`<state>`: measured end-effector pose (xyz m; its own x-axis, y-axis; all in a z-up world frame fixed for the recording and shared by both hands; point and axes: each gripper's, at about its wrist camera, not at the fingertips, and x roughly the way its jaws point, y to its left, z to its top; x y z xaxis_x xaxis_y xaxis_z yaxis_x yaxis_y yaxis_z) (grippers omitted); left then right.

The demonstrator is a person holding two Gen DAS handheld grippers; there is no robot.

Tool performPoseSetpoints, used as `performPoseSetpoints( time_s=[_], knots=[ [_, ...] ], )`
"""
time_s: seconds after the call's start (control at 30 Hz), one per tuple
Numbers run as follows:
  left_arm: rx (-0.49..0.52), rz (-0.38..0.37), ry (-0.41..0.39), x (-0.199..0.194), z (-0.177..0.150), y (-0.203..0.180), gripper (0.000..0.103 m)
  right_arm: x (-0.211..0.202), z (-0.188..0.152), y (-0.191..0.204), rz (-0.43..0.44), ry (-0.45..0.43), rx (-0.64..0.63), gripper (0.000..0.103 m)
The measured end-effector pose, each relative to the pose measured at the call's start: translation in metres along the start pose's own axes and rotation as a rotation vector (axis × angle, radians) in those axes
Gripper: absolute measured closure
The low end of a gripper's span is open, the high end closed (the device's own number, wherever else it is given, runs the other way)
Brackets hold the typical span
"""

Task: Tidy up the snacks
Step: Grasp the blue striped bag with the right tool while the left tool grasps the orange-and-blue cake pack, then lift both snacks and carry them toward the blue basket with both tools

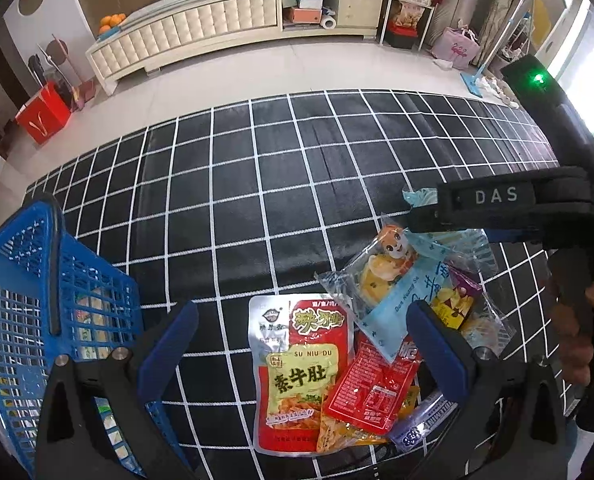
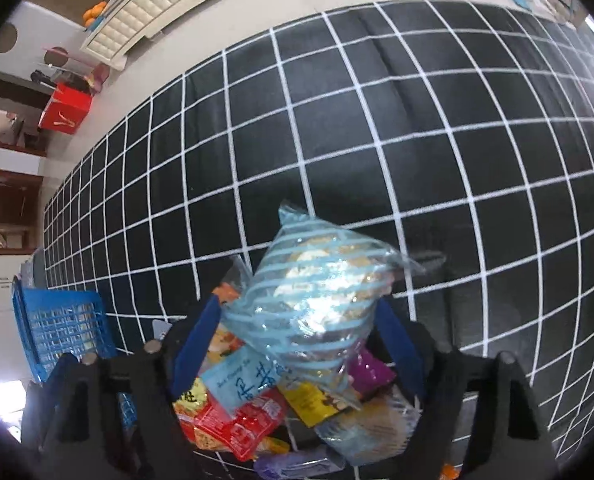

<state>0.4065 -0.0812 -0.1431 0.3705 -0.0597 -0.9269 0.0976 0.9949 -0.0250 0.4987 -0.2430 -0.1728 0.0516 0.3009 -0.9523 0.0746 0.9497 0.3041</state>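
A heap of snack packets lies on the black checked cloth [image 1: 297, 160]. My left gripper [image 1: 303, 344] hangs open over the heap, its blue fingers [image 1: 169, 352] either side of a red and yellow packet [image 1: 297, 372] without touching it. A clear packet with a cartoon figure [image 1: 393, 280] lies to the right of it. My right gripper [image 2: 297, 332] points down at the same heap and is shut on a blue-striped clear packet [image 2: 313, 300], a pad against each side. In the left wrist view the right gripper [image 1: 425, 216] comes in from the right.
A blue plastic basket [image 1: 57, 280] with packets in it stands at the cloth's left end, also seen as the basket [image 2: 61, 328] in the right wrist view. Beyond the table are a pale floor, a long cream cabinet [image 1: 217, 28] and a red box [image 1: 43, 114]. A hand [image 1: 577, 320] grips the right tool.
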Motion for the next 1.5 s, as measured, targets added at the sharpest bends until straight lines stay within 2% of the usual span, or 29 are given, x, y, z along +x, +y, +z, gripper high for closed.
performPoseSetpoints(
  time_s=[0.17, 0.27, 0.37, 0.57, 0.77, 1.0, 1.1, 1.2, 1.3, 1.5],
  knots=[
    [-0.012, -0.024, 0.008, -0.007, -0.005, -0.001, 0.0, -0.008, -0.015, -0.009, 0.008, -0.036, -0.047, 0.04],
    [0.0, -0.015, 0.012, -0.012, -0.01, -0.006, 0.0, -0.019, -0.038, -0.014, -0.024, -0.08, -0.092, 0.04],
    [-0.003, -0.021, 0.021, -0.015, -0.013, -0.011, 0.0, -0.031, -0.055, -0.022, -0.011, -0.1, -0.094, 0.041],
    [-0.066, -0.094, 0.052, -0.024, -0.01, -0.021, 0.0, -0.07, -0.088, -0.047, 0.017, -0.171, -0.11, 0.041],
    [-0.126, -0.144, 0.106, -0.016, -0.002, -0.04, 0.0, -0.089, -0.094, -0.048, 0.0, -0.235, -0.143, 0.041],
    [-0.188, -0.088, 0.166, 0.021, 0.004, -0.058, 0.0, -0.075, -0.101, -0.064, -0.051, -0.244, -0.173, 0.041],
    [-0.188, -0.048, 0.169, 0.033, 0.006, -0.063, 0.0, -0.066, -0.099, -0.074, -0.047, -0.231, -0.168, 0.041],
    [-0.216, -0.048, 0.169, 0.045, 0.009, -0.064, 0.0, -0.059, -0.099, -0.079, -0.03, -0.221, -0.165, 0.041],
    [-0.208, -0.004, 0.157, 0.052, 0.015, -0.065, 0.0, -0.053, -0.096, -0.081, -0.027, -0.219, -0.171, 0.041],
    [-0.231, -0.012, 0.183, 0.072, 0.017, -0.058, 0.0, -0.047, -0.097, -0.078, -0.005, -0.213, -0.189, 0.041]
  ],
)
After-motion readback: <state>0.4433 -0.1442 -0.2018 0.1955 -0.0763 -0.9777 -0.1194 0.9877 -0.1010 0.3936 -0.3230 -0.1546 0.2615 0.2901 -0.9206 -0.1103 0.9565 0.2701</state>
